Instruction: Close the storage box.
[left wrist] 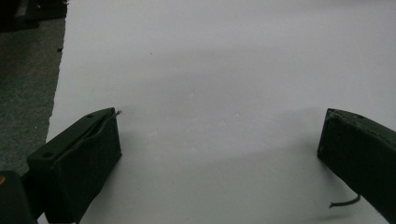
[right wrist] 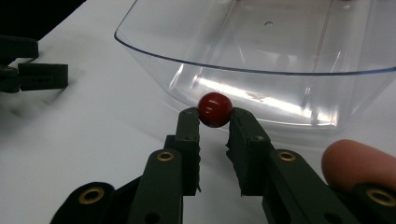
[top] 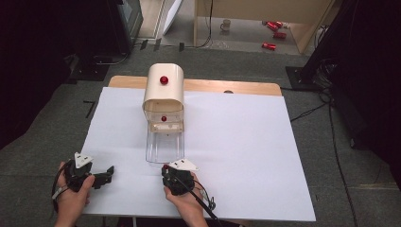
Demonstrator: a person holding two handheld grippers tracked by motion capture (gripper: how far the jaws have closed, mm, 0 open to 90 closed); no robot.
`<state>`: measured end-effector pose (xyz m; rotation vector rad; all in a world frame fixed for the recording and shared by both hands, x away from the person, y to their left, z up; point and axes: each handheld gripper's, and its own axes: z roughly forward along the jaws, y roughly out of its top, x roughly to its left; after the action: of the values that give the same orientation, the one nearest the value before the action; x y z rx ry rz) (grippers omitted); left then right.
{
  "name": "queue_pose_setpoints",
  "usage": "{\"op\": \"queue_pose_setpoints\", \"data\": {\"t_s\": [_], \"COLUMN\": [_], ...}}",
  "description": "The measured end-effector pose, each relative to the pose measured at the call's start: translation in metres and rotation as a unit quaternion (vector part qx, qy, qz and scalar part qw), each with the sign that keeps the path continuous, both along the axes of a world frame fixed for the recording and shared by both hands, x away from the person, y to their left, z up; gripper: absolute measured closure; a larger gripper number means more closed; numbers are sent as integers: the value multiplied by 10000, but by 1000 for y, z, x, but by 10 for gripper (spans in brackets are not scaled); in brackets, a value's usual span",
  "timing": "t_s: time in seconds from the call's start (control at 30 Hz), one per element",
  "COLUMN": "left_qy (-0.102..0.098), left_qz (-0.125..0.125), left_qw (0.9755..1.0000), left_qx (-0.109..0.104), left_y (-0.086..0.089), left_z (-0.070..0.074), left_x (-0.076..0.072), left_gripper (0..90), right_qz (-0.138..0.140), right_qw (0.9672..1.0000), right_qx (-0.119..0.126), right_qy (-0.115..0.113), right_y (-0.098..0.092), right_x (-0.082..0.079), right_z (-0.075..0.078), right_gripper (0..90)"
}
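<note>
Worktop: the worktop (top: pixel 246 142) has a big white sheet on it, and a strip of wood shows along its far edge.
Box: a cream box with a round top (top: pixel 163 87) stands at the far middle of the sheet. It has a red knob (top: pixel 163 79) on top, and a second small red ball (top: pixel 163 118) shows inside its open front.
Clear drawer: a see-through drawer (top: pixel 164 144) sticks out of the box toward you. Its near end is just beyond your right hand-held gripper. In the right gripper view its curved clear wall (right wrist: pixel 261 70) rises just behind the red ball.
Red ball: the shiny red ball (right wrist: pixel 214 109) sits between the tips of your right jaws, just in front of the drawer's near wall and over the white sheet.
Right hand-held gripper: your right hand-held gripper (right wrist: pixel 214 122) pinches the red ball with both jaw tips touching it. In the high view you hold it (top: pixel 176 176) near the near edge, in the middle.
Left hand-held gripper: your left hand-held gripper (left wrist: pixel 219 140) has its jaws spread wide, with only the white sheet between them. In the high view it (top: pixel 106 174) is at the near left and points to the right.
Finger: one of your fingertips (right wrist: pixel 359 163) rests on the right hand-held gripper's body.
</note>
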<state>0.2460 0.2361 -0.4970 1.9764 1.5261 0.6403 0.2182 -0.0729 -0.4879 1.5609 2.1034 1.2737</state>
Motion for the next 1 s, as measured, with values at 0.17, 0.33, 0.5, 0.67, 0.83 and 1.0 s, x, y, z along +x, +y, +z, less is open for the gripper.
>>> {"op": "queue_pose_setpoints", "data": {"t_s": [0.17, 0.33, 0.5, 0.67, 0.83, 1.0], "left_qy": [0, -4, -6, -4, -3, -2], "left_qz": [1, 2, 2, 2, 1, -1], "left_qw": [10000, 10000, 10000, 10000, 10000, 10000], "left_qx": [0, -1, -3, -5, -4, -3], "left_y": [0, 0, 0, 0, 0, 0], "left_z": [0, 0, 0, 0, 0, 0], "left_x": [0, 0, 0, 0, 0, 0], "left_gripper": [0, 0, 0, 0, 0, 0], "right_qz": [26, 50, 71, 56, 45, 30], "right_qw": [10000, 9998, 9997, 9997, 9996, 9995], "right_qx": [-48, -124, -157, -181, -214, -240], "right_qy": [-51, -150, -177, -174, -175, -193], "right_y": [-1, -2, 0, 1, 2, 3], "right_x": [3, 8, 15, 24, 34, 43], "right_z": [5, 14, 18, 22, 24, 26], "right_gripper": [753, 754, 755, 755, 756, 756]}}
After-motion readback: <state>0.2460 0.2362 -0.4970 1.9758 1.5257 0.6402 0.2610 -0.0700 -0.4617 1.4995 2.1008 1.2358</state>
